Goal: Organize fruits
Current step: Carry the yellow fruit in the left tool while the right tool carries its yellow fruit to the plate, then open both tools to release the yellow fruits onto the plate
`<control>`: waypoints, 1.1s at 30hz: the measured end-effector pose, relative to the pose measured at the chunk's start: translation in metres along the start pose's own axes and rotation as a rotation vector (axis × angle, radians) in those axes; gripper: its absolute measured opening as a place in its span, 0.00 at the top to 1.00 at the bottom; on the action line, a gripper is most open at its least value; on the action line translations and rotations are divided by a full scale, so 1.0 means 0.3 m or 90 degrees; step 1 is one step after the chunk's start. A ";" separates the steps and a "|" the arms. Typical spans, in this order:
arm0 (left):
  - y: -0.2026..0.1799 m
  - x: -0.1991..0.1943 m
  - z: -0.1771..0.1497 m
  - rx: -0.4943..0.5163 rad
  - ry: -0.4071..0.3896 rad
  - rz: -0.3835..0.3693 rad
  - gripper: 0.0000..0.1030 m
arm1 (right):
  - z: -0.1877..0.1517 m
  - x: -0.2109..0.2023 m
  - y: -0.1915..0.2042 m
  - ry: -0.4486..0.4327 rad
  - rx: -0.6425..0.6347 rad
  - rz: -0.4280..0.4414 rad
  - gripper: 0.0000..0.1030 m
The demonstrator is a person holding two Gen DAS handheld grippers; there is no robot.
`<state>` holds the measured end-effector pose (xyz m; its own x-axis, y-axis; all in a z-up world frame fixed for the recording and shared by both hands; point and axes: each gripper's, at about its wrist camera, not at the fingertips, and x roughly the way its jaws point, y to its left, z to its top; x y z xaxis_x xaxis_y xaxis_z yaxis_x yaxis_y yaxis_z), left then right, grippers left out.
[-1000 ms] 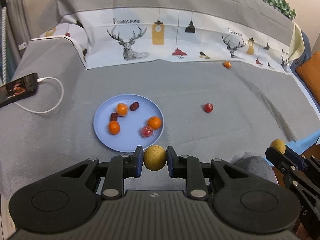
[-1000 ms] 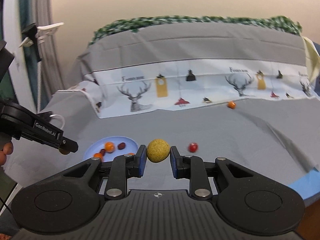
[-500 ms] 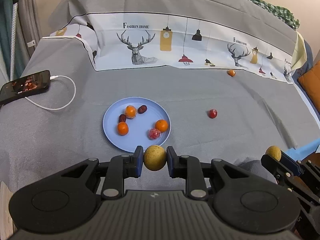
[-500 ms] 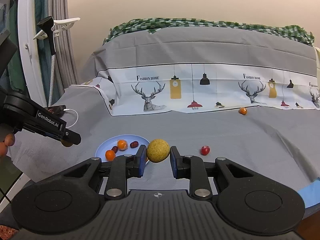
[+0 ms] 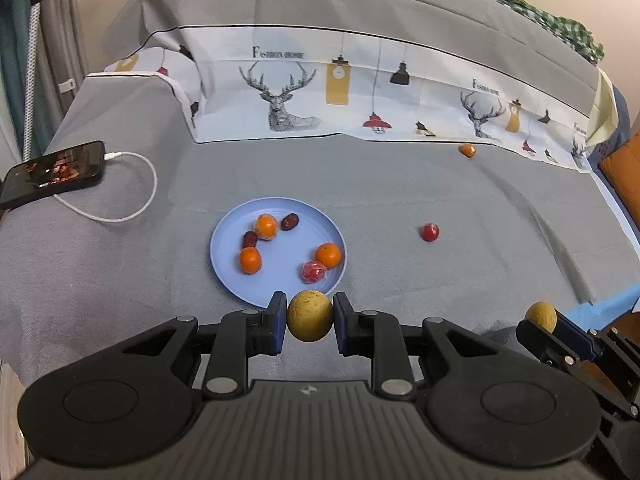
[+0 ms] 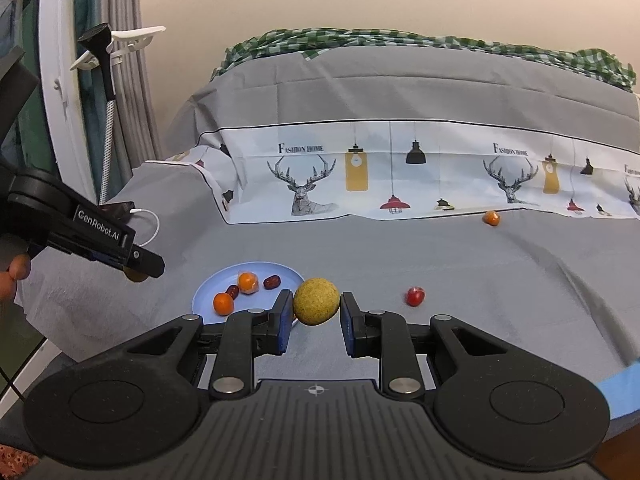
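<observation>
My right gripper [image 6: 316,316] hides the near right edge of the round pale blue plate [image 6: 208,288], so from that side I see only part of what's on it. From my left wrist view the plate shows whole: three small oranges [image 5: 250,260], two dark red dates [image 5: 289,222] and one red fruit in clear wrap [image 5: 313,272]. My left gripper [image 5: 309,322] is closed narrow on a round yellow-brown fruit [image 5: 309,317], held just at the plate's near rim. My right gripper carries a rough yellow-green fruit [image 6: 316,301]: the left pad touches it, the right pad shows a thin gap, so I can't tell how firm that grip is. Right of the plate a loose red fruit [image 5: 430,232] lies on the grey cloth [image 5: 400,184]; a lone small orange [image 5: 467,149] sits far beyond it.
</observation>
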<state>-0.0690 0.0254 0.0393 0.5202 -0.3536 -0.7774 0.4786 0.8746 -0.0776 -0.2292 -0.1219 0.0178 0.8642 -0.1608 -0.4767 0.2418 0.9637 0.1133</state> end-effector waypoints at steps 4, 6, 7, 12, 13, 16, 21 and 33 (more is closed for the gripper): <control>0.026 0.004 -0.001 -0.011 0.001 0.010 0.74 | -0.003 0.022 0.002 0.008 -0.006 0.013 0.75; 0.044 0.017 0.001 -0.017 0.003 0.015 0.74 | -0.002 0.039 0.008 0.014 -0.012 0.022 0.75; 0.053 0.026 0.004 -0.021 0.006 0.016 0.74 | -0.001 0.050 0.011 0.018 -0.016 0.025 0.75; 0.096 0.099 0.033 -0.031 0.021 0.024 0.74 | 0.018 0.163 0.048 0.045 -0.028 0.041 0.75; 0.103 0.115 0.040 -0.031 0.023 0.025 0.74 | 0.018 0.163 0.048 0.045 -0.028 0.041 0.75; 0.127 0.185 0.062 -0.034 0.034 0.026 0.74 | 0.019 0.246 0.080 0.067 -0.037 0.051 0.75; 0.160 0.337 0.097 -0.029 0.063 0.024 0.74 | 0.008 0.413 0.127 0.116 -0.052 0.069 0.75; 0.166 0.671 0.216 0.028 0.104 0.023 0.74 | 0.011 0.804 0.144 0.174 -0.076 0.044 0.75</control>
<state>0.1054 -0.0237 -0.0808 0.4172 -0.2612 -0.8705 0.4940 0.8691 -0.0240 -0.0088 -0.1198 -0.0895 0.7225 -0.0460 -0.6898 0.1183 0.9913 0.0578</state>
